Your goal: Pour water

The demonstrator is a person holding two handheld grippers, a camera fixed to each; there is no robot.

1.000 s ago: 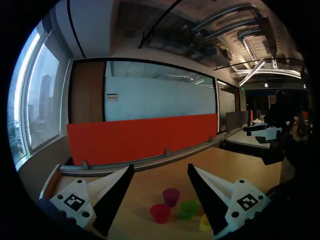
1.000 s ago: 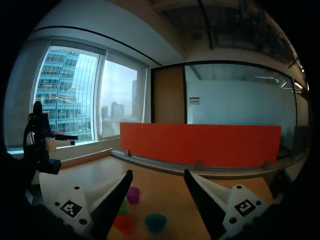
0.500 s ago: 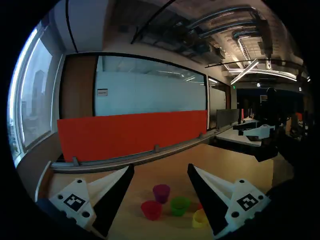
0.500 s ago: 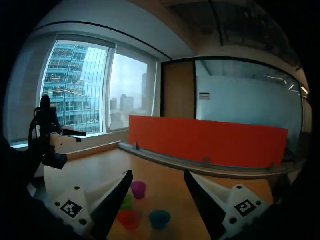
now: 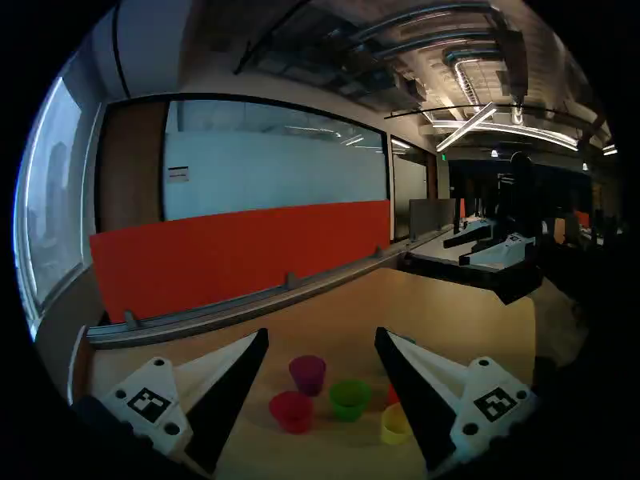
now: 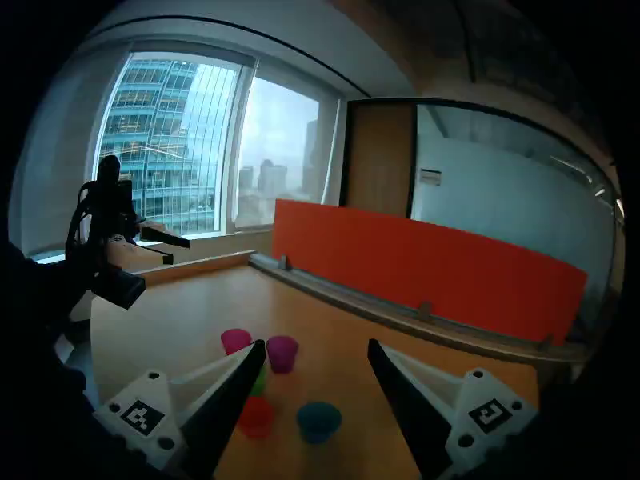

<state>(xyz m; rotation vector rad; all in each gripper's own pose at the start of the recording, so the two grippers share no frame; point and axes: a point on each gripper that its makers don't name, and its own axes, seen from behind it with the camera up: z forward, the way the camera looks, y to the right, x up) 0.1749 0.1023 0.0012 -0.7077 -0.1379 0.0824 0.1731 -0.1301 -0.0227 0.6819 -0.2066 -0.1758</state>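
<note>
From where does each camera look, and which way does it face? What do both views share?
Left gripper view: rides on the left tongs, open, facing across the light wooden table toward the orange partition panel; the right tongs show farther off at right.
Right gripper view: rides on the right tongs, open, facing the same panel and a large window; the left tongs show farther off at left.
Shared: the table, the panel and the small coloured plastic cups.
</note>
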